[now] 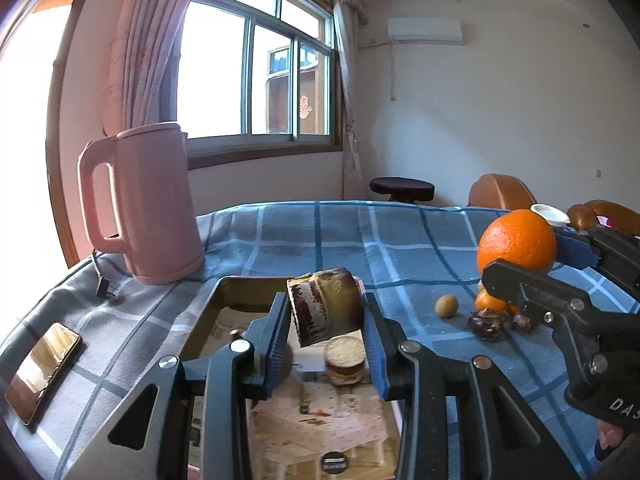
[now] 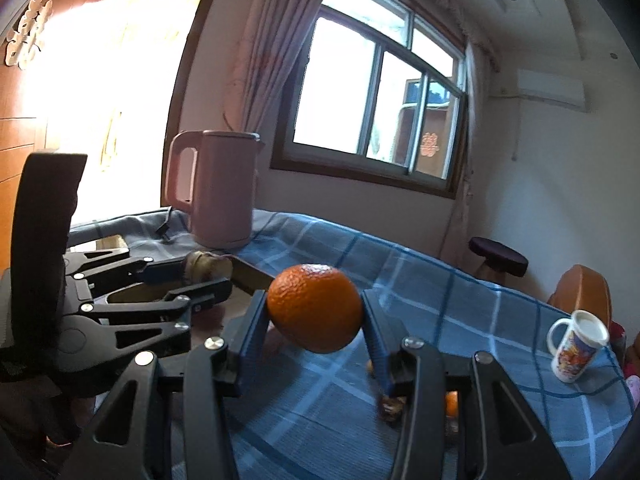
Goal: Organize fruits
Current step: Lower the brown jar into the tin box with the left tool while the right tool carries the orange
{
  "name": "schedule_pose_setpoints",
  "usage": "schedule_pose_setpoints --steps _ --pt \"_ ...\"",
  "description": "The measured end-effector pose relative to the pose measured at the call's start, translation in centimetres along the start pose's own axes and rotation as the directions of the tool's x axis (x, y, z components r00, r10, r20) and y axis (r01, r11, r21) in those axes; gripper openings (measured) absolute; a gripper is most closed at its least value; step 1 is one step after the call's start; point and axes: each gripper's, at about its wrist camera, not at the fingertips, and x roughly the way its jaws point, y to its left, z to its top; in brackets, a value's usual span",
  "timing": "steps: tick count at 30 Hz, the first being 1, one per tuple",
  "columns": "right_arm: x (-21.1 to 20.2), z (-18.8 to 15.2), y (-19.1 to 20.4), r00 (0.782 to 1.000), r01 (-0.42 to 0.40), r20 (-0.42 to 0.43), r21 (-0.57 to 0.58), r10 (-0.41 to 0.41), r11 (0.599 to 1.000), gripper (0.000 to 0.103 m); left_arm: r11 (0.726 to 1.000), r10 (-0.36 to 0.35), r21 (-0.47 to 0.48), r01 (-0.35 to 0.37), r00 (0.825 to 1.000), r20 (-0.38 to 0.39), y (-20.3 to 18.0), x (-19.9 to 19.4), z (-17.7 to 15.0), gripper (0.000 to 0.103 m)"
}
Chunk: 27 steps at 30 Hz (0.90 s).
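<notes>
Left wrist view. My left tongs (image 1: 326, 322) are clamped on a short cylindrical stub (image 1: 326, 308), dark and glossy on its skin, pale yellow on the cut side, tilted between the ribbed blue pads. It hangs above the box (image 1: 208, 312), a rectangular tray with a brown rim and printed paper lining. Inside the box, just under the stub, stands a second stub (image 1: 345, 364), upright, its pale fibrous cut face up. Right of the box, on the checked blue cloth (image 1: 340, 240), lie a small round tan fruit (image 1: 446, 306), two wrinkled dark lumps (image 1: 486, 324) and a small orange fruit (image 1: 488, 302). Further right of the box my right tongs (image 1: 520, 264) grip a large orange (image 1: 516, 242) with pebbled peel. Behind the box stands a smooth pink kettle (image 1: 156, 204); left of the box lies a flat glossy phone (image 1: 42, 372).

Right wrist view. My right tongs (image 2: 316, 312) are closed on the orange (image 2: 314, 307), held clear above the cloth (image 2: 420, 292). The box (image 2: 252, 276) shows only a brown corner edge left of the orange. Over it, my left tongs (image 2: 200, 276) grip the stub (image 2: 204, 266), blurred here. The kettle (image 2: 224, 188) stands behind the box. Well right of the box stands a white printed mug (image 2: 576, 344).
</notes>
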Motion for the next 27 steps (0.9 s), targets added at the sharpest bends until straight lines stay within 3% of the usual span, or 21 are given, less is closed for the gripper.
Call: schedule_pose_setpoints --steps 27 --pt "5.0 -0.1 5.6 0.983 -0.154 -0.105 -0.045 0.149 0.987 0.049 0.997 0.069 -0.028 -0.072 0.992 -0.107 5.3 1.0 -0.8 0.037"
